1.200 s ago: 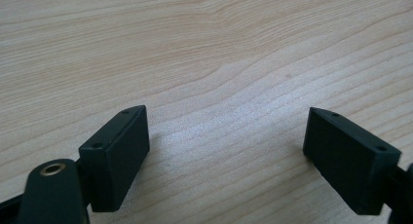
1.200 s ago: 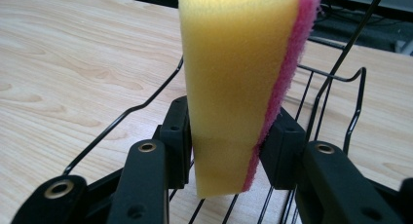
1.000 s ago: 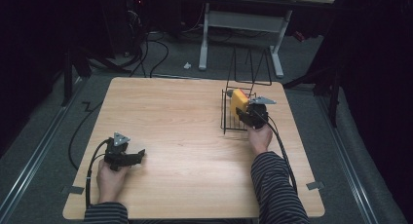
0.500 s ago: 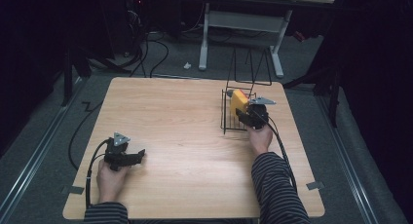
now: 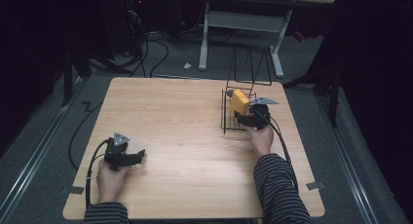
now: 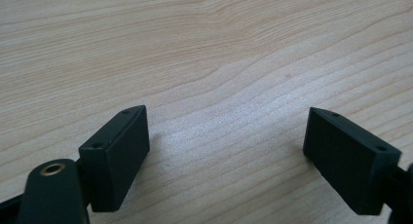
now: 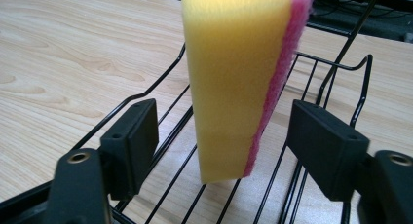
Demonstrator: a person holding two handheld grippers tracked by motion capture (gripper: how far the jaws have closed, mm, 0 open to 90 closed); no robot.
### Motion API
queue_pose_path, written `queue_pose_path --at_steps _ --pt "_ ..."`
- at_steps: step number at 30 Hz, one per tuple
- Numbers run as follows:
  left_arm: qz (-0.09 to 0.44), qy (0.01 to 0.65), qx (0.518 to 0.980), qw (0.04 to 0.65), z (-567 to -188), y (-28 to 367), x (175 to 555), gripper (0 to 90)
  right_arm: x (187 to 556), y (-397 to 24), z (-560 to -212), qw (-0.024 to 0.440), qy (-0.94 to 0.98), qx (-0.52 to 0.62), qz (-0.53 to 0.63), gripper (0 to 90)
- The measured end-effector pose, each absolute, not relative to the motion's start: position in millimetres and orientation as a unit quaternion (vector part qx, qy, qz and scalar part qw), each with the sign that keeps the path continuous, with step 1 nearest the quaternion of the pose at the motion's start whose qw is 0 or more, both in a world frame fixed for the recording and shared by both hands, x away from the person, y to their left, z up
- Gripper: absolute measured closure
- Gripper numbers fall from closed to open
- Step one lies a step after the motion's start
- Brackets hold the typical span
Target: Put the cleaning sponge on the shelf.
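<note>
A yellow sponge (image 5: pixel 239 101) with a pink scouring side stands on edge in a black wire rack (image 5: pixel 227 122) at the table's right. My right gripper (image 5: pixel 242 120) reaches into the rack from the near side. In the right gripper view the sponge (image 7: pixel 234 78) stands upright between the jaws of the right gripper (image 7: pixel 224 131), which have just been opening; a gap shows on each side and neither pad touches it. My left gripper (image 5: pixel 140 156) rests on the table at the near left. In the left gripper view the left gripper (image 6: pixel 229 131) is open over bare wood.
The rack's tall wire loops (image 5: pixel 251 65) rise at its far end, near the table's back edge. Bare wooden tabletop (image 5: pixel 180 131) lies between the two hands. Beyond the table stand a white desk frame (image 5: pixel 241 22) and cables (image 5: pixel 151 48) on the floor.
</note>
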State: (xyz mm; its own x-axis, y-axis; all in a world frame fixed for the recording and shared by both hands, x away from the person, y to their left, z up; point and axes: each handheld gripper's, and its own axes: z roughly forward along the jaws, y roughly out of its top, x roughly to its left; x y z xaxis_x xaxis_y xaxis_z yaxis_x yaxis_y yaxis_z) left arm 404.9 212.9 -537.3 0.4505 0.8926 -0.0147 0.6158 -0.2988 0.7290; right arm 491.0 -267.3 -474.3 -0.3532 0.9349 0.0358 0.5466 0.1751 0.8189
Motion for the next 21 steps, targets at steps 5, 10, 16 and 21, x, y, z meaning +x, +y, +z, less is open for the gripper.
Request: queue_pose_path --at_steps 5,10,16,21 --pt "0.203 0.484 0.78 0.342 -537 213 405 17.5 488 -270 -470 0.243 0.724 0.511 0.395 23.2" --pt "0.203 0.484 0.779 0.343 -537 213 405 17.5 482 -273 -464 0.241 0.726 0.508 0.395 21.3" --pt "0.203 0.484 0.779 0.343 -537 213 405 17.5 474 -276 -455 0.243 0.729 0.5 0.4 20.5" --pt "0.203 0.484 0.779 0.343 -537 213 405 17.5 468 -278 -449 0.245 0.728 0.498 0.403 20.5"
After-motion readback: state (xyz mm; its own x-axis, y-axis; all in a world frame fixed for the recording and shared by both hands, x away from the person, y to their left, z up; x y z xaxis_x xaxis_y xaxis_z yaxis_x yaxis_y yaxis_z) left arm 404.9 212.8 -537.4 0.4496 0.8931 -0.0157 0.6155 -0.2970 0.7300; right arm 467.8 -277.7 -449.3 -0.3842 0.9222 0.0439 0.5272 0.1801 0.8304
